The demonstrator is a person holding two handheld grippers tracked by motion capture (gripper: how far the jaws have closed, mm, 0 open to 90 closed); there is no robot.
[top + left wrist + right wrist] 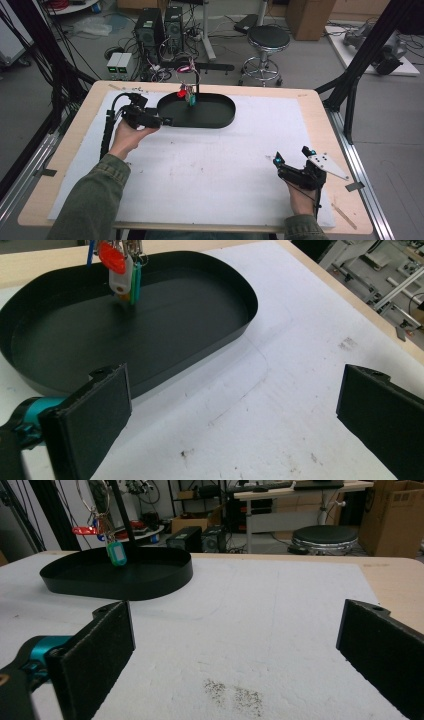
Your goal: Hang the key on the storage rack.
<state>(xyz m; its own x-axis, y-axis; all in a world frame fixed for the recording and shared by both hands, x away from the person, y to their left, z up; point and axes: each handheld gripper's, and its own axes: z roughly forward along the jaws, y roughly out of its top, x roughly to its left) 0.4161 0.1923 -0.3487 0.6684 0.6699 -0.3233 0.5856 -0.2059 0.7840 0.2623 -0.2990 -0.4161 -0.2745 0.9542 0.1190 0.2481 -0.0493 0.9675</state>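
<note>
White sheeting covers the wooden table, and nearest the person the right gripper sits low at the right edge, jaws spread wide with nothing between them, bare sheet ahead of it in the right gripper view. Up on the left side, the left gripper is held just at the near-left rim of the black oval tray, jaws also wide apart and empty; in the left gripper view the tray wall lies right ahead of its left jaw. Further in, the bunch of key tags, red, white and green, hangs from a thin black stand over the tray's back part, well beyond the left jaws and far across the table from the right gripper
</note>
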